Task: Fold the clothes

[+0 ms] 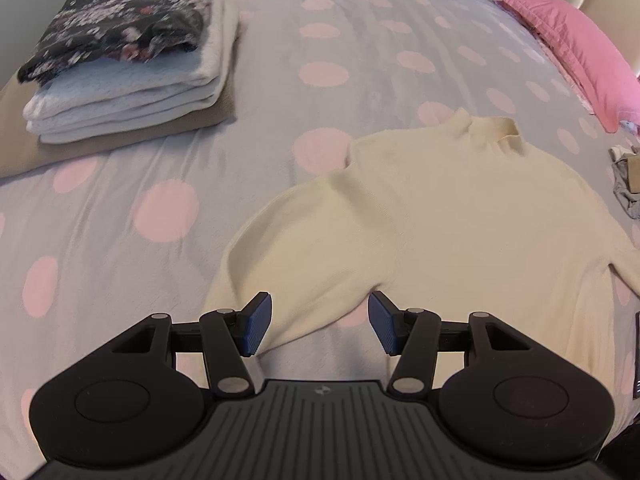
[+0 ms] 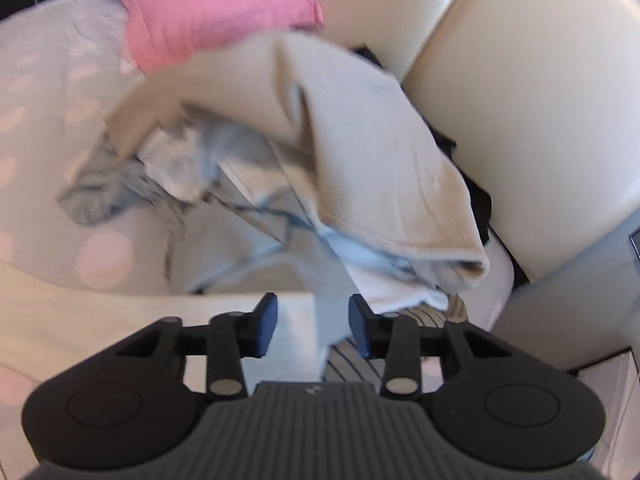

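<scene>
A cream high-neck sweater (image 1: 440,216) lies flat on the dotted bedspread, neck pointing away. My left gripper (image 1: 320,324) hovers open over its near sleeve and armpit, with blue pads on either side of the fabric and not pressing it. In the right wrist view the sweater's other sleeve (image 2: 120,320) runs in from the left. Its cuff end lies between the fingers of my right gripper (image 2: 314,326). That gripper is open, with a gap showing beside the right pad (image 2: 358,328).
A stack of folded clothes (image 1: 120,72) with a dark floral piece on top sits at the far left. A pink pillow (image 1: 580,48) lies at the far right. A pile of unfolded beige and grey garments (image 2: 360,152) rests against the cream headboard (image 2: 520,120).
</scene>
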